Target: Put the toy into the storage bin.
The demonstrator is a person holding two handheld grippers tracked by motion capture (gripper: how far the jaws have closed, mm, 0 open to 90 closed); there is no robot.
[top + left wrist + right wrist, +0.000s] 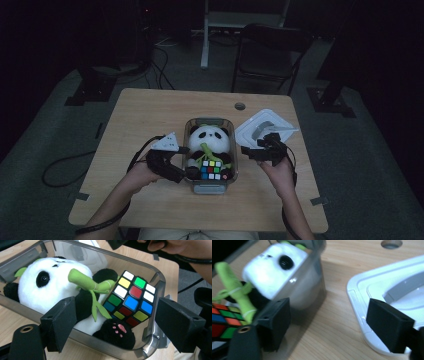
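From above, a clear container (pixel 210 186) sits mid-bench (pixel 150 110) holding a plush panda (pixel 210 142) and a colour cube (pixel 211 169); a white lid (pixel 264 125) lies to its right. The left gripper (pixel 184 167) meets its left wall, apparently apart. In its own view, wide jaws straddle the rim. The right gripper (pixel 327 325) gapes empty between container and lid.

The high view looks forward and down on the whole bench (pixel 150 115). Both gripper views sit close, sharing the clear container (pixel 152 277) with the plush panda (pixel 50 287).
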